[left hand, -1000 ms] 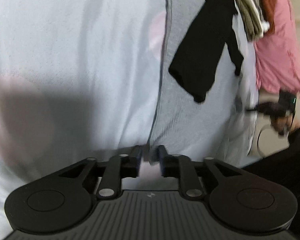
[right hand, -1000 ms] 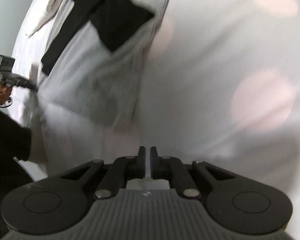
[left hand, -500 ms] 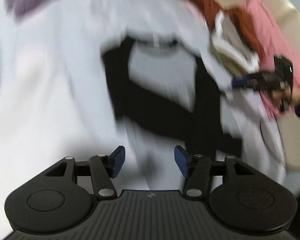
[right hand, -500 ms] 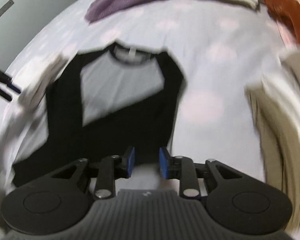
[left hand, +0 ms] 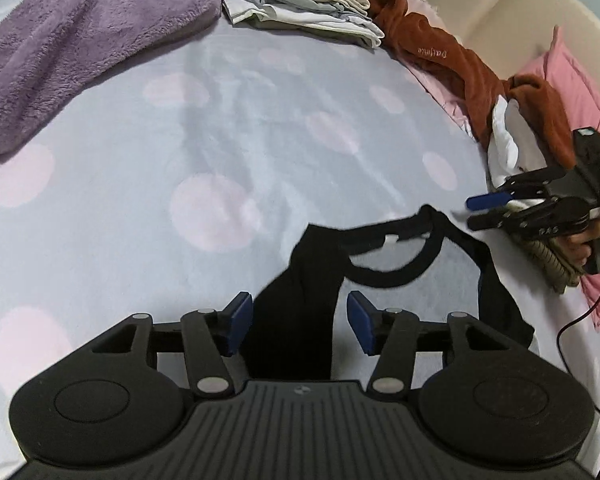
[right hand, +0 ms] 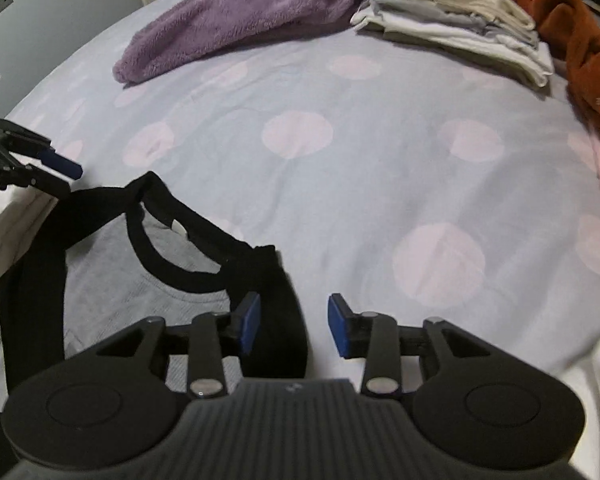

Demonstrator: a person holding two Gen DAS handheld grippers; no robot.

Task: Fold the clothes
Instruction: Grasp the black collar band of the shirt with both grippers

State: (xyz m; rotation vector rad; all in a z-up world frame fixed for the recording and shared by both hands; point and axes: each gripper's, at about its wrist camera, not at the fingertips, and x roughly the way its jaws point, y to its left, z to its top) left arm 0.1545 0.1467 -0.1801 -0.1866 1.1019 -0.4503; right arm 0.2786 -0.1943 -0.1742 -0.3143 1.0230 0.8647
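A grey T-shirt with black sleeves and a black collar (left hand: 384, 258) lies on the dotted bedsheet near the front edge; it also shows in the right wrist view (right hand: 148, 276). My left gripper (left hand: 298, 322) is open, its blue pads on either side of the shirt's left black sleeve (left hand: 296, 304). My right gripper (right hand: 294, 328) is open over the other black sleeve (right hand: 284, 312). Each gripper shows in the other's view, the right one (left hand: 500, 210) and the left one (right hand: 40, 172), both open and empty.
The pale blue bedsheet with pink dots (left hand: 204, 152) stretches ahead. A purple fleece blanket (left hand: 72, 32) lies far left. A stack of folded pale clothes (right hand: 456, 16) sits at the back. A rust-brown garment (left hand: 452, 60) and pink cloth (left hand: 572, 92) lie along the right.
Both grippers let go of the shirt and opened. The shirt went from held up close to the cameras to lying flat on the bed, with both grippers now at its sleeves.
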